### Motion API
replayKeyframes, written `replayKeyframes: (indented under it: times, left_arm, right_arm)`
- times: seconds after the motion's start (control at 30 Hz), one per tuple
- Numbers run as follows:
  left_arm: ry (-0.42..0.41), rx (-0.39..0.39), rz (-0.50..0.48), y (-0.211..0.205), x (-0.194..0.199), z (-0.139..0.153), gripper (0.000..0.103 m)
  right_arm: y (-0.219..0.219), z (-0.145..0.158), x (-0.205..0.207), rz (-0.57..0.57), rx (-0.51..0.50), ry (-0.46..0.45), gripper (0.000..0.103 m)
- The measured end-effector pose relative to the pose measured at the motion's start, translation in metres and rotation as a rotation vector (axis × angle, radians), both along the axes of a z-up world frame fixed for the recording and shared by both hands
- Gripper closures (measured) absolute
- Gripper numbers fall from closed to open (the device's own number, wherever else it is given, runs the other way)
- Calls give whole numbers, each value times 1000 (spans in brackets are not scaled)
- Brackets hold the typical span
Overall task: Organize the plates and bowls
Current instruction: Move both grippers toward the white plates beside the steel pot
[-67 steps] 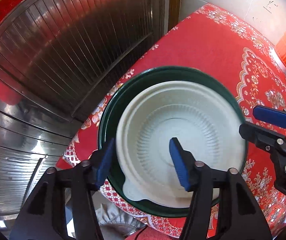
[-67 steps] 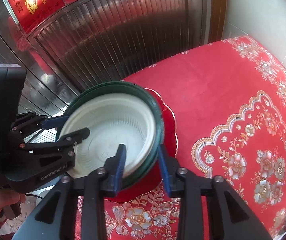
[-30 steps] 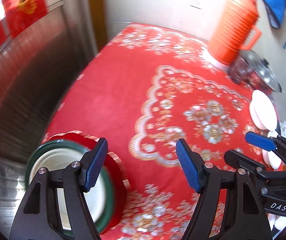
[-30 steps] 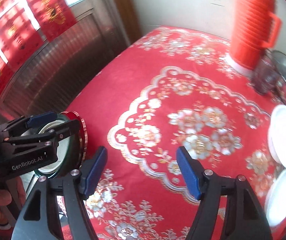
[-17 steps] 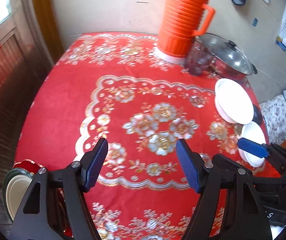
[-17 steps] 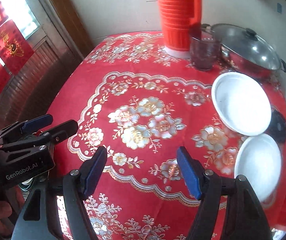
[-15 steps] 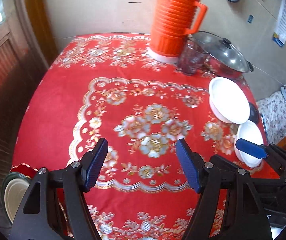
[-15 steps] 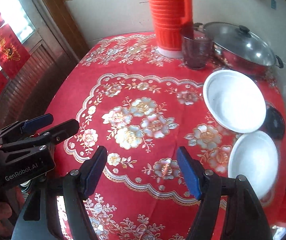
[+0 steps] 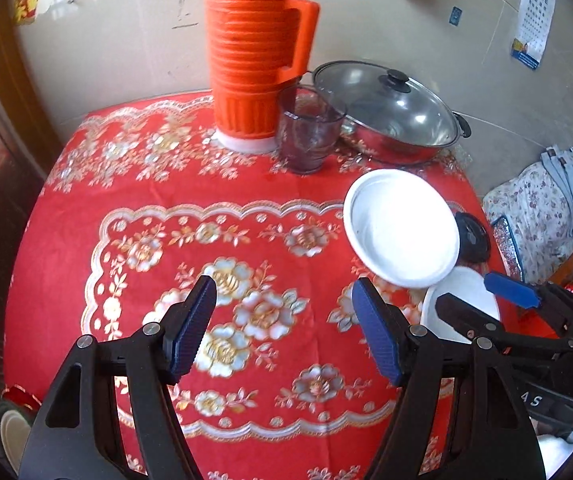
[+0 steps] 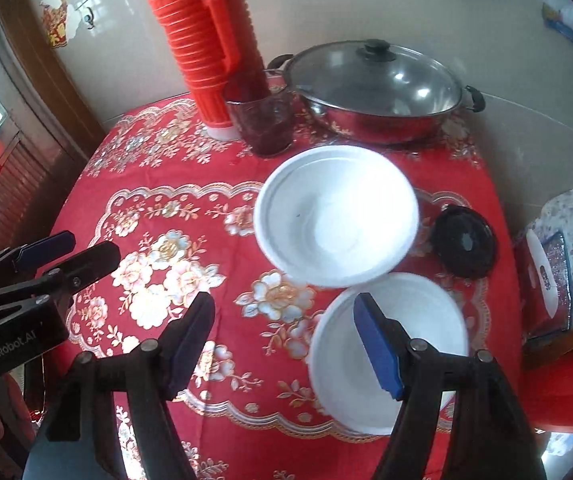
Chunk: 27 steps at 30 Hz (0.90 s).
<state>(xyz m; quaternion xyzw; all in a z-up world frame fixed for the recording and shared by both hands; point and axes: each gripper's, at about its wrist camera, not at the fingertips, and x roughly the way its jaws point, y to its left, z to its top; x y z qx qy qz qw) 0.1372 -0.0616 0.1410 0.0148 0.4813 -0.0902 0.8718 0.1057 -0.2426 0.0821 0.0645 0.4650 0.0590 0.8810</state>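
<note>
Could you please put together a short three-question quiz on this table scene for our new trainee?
1. True or false: the right gripper is shut on a white bowl.
2. Which object stands directly in front of the orange thermos? A) a dark tumbler B) a teapot C) a spoon
3. Fill in: the small black lid lies on the tablecloth to the ___ of the farther white bowl in the right wrist view.

Key
1. False: its jaws are open and empty, with the nearer white bowl just ahead.
2. A, the dark tumbler.
3. right
</note>
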Motion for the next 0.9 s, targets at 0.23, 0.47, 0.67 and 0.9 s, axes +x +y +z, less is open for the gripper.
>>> replayKeyframes:
  times: [0.23,0.47,0.67,0.9]
  left_arm:
    - [-9,-6,-33,-32,25,-4,32]
    - [19,2,-40,-49,42,-21,32]
    - [50,10,-34,-56,55,-39,32]
    - [79,16,-34,-62,63,-54,32]
  right_arm:
    - [-37,4,15,-58,-4,-9,29]
    - [-62,-3,31,-92,13,12,27]
    - [-70,-15,44,-90,21,37,27]
    - [-77,-24,53,-89,24,63,27]
